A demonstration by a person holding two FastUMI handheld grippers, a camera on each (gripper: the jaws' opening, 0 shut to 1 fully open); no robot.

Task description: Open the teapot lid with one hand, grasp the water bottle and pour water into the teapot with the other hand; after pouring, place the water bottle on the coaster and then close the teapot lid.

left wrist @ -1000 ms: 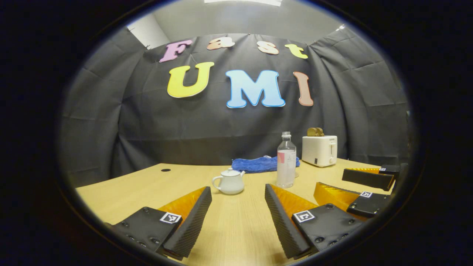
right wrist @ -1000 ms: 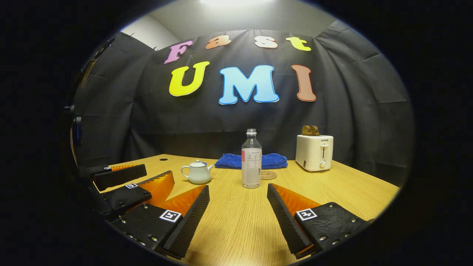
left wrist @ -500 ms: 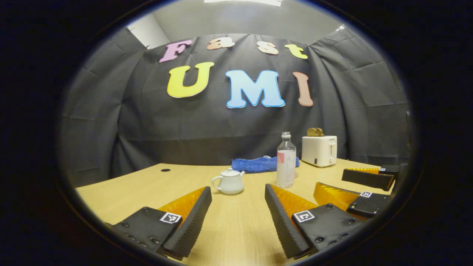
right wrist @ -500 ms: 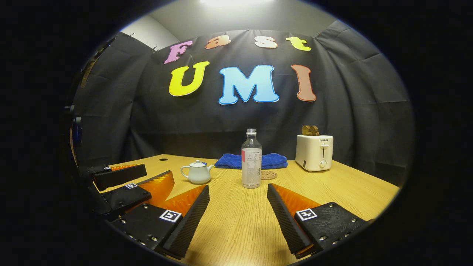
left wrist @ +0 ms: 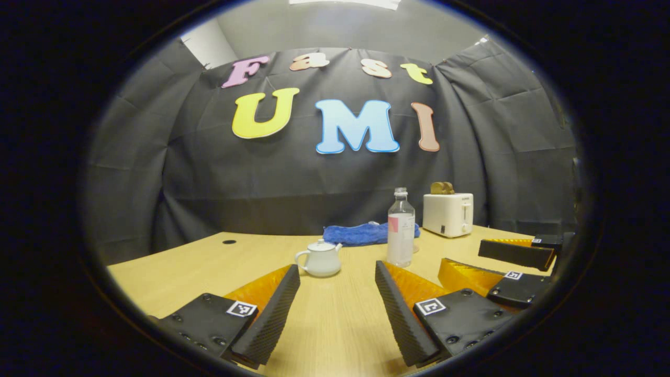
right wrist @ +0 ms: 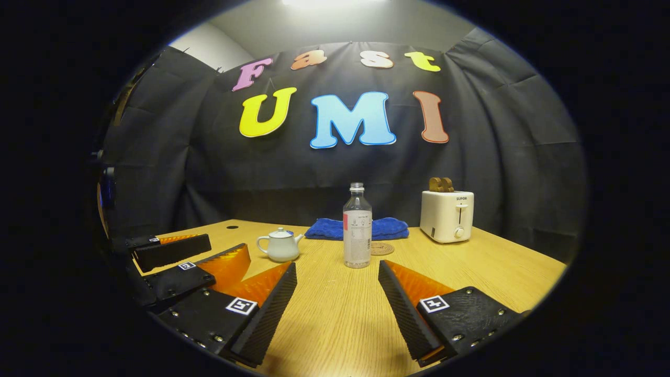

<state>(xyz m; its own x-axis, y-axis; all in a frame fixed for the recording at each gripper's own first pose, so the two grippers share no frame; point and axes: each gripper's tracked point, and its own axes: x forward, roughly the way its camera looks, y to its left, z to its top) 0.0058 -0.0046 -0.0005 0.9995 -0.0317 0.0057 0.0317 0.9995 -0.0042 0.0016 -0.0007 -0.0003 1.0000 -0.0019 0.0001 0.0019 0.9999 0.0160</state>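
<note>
**Clerk:** On the tabletop, toward its far edge. Item one: teapot, white, lid on, handle to the left and spout to the right as your views show it. Item two: water bottle, clear, upright, long axis vertical, no cap that I can see. Item three: coaster, round, flat, just behind and to the right of the bottle, bare. Also logged: blue cloth behind the bottle, and toaster toward the far right corner.

**Operator:** And my tools?

**Clerk:** Left gripper: jaws spread wide, nothing between them, held low over the near edge. Right gripper: same condition, jaws parted and empty, alongside the left.

**Operator:** Which goes where?

**Clerk:** Your left gripper's gap points straight ahead at the teapot, which sits a little left of that gap's centre line and well apart from the fingertips. Your right gripper's gap lines up on the bottle, dead ahead, also well apart. My judgement: you take the lid with the left and the bottle with the right, since each already faces its item. The bottle stands vertical, so your right jaws, opening sideways, should meet its body squarely. The lid's knob is small and sits on top, so you would likely need to tip the left gripper down onto it.

**Operator:** Progress?

**Clerk:** None recorded; lid not yet lifted, bottle untouched.
</note>
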